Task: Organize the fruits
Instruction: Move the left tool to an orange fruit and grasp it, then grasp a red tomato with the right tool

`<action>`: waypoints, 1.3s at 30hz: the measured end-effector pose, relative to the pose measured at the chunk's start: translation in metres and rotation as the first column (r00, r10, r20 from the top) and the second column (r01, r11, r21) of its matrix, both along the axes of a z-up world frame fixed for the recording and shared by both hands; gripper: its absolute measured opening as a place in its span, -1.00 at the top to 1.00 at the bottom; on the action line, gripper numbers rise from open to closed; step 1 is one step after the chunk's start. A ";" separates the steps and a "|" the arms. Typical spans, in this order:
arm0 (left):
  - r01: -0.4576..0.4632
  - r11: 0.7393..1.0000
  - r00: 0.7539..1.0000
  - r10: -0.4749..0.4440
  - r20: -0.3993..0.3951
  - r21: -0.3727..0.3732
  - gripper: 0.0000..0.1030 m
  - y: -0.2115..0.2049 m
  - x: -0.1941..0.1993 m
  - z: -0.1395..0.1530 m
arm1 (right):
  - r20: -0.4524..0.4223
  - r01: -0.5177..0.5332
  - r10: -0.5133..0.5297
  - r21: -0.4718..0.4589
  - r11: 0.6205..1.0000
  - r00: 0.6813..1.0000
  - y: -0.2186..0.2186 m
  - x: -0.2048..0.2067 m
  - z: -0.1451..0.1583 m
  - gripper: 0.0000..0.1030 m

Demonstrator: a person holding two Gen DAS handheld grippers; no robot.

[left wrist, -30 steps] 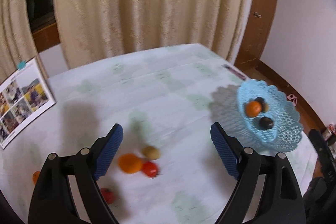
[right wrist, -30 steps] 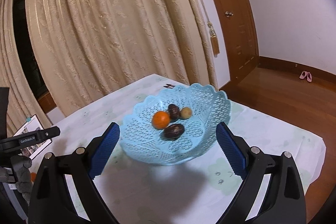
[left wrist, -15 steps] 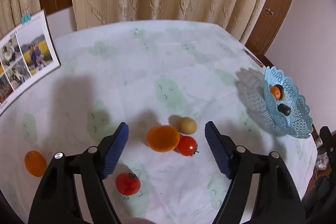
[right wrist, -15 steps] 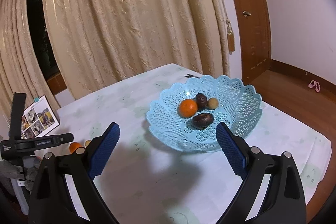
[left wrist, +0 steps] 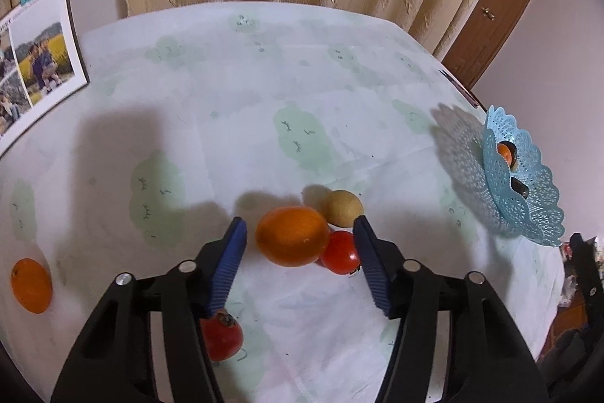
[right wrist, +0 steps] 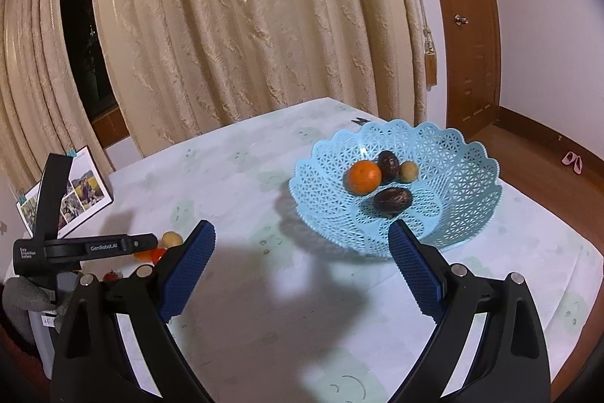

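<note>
Blue ribbed pads line your left gripper [left wrist: 300,248], whose jaws stand spread around a large orange [left wrist: 291,236] on the tablecloth [left wrist: 226,93]; neither pad touches it. A red tomato [left wrist: 339,252] sits against the orange's right side, just inside the right pad, and a small tan fruit [left wrist: 342,207] lies behind both, touching or nearly so. Under your left finger [left wrist: 211,293] a second tomato [left wrist: 222,335] is partly hidden. Well off to the left lies a smaller orange [left wrist: 31,285] on its own. A photo calendar [left wrist: 36,59] leans at the table's far left edge.

Your right gripper [right wrist: 300,265] hangs above the cloth with its jaws wide apart and nothing between them. Just beyond its right pad stands the light blue lattice basket [right wrist: 464,169], which holds an orange [right wrist: 364,176], two dark brown fruits [right wrist: 392,201] and a small tan one [right wrist: 409,172]. From this side your left gripper shows at the far left, low over the loose fruit. Cream curtains [right wrist: 245,25] and a wooden door [right wrist: 468,25] close the background.
</note>
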State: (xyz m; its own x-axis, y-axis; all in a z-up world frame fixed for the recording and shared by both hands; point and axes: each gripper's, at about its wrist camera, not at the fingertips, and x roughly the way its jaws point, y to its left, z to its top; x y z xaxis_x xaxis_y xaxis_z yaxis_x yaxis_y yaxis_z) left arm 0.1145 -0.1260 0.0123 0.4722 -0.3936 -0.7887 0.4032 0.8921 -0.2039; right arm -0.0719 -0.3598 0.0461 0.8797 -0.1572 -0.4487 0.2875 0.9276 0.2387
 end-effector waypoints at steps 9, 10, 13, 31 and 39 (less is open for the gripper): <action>-0.015 0.999 0.999 0.013 -0.039 -0.034 0.18 0.007 0.006 -0.005 | -0.026 -0.045 0.045 -0.008 0.999 0.999 0.016 0.009 -0.004 -0.83; -0.012 0.999 0.999 0.010 -0.044 -0.040 0.18 0.008 0.006 -0.005 | -0.029 -0.051 0.051 -0.011 0.999 0.998 0.018 0.010 -0.005 -0.83; -0.012 0.999 0.999 0.010 -0.044 -0.042 0.18 0.010 0.006 -0.004 | -0.041 -0.072 0.071 -0.018 0.997 0.997 0.027 0.014 -0.006 -0.83; -0.112 0.988 0.977 0.129 0.170 -0.105 0.18 0.055 -0.014 0.073 | -0.167 -0.294 0.298 0.047 0.955 0.940 0.087 0.083 -0.024 -0.80; -0.120 0.983 0.970 0.146 0.196 -0.137 0.18 0.068 -0.018 0.090 | -0.253 -0.363 0.363 0.047 0.931 0.897 0.121 0.122 -0.040 -0.33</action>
